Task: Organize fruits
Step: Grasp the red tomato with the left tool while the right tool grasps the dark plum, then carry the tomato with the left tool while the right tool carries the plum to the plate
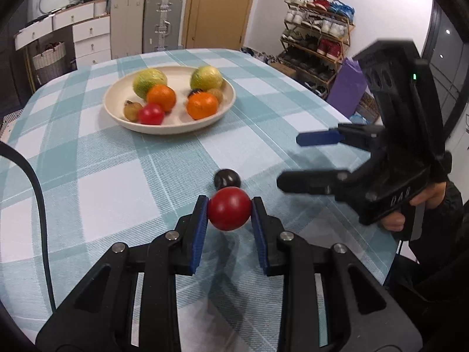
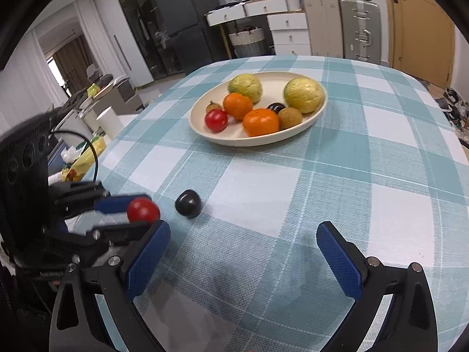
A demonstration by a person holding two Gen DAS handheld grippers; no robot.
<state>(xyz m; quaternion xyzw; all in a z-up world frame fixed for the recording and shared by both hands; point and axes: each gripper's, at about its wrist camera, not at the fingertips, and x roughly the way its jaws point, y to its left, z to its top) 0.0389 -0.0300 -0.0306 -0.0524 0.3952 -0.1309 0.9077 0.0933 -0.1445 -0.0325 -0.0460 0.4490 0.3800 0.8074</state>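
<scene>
My left gripper (image 1: 229, 212) is shut on a red round fruit (image 1: 229, 209), held just above the checked tablecloth; the fruit also shows in the right wrist view (image 2: 143, 209). A dark round fruit (image 1: 227, 178) lies on the cloth just beyond it, and shows in the right wrist view (image 2: 188, 203). A cream plate (image 1: 114, 108) further back holds two green-yellow fruits, two oranges (image 1: 202, 105), a red fruit (image 1: 151, 113) and small brown ones. My right gripper (image 2: 243, 236) is open and empty over the cloth, to the right of the left gripper (image 2: 129, 214).
The table (image 2: 366, 176) with a teal checked cloth ends at a rounded edge on the right. Beyond it stand a shoe rack (image 1: 316, 47), a purple bag (image 1: 347, 86), suitcases (image 1: 162, 22), white drawers and a door. A black cable (image 1: 38, 193) hangs at the left.
</scene>
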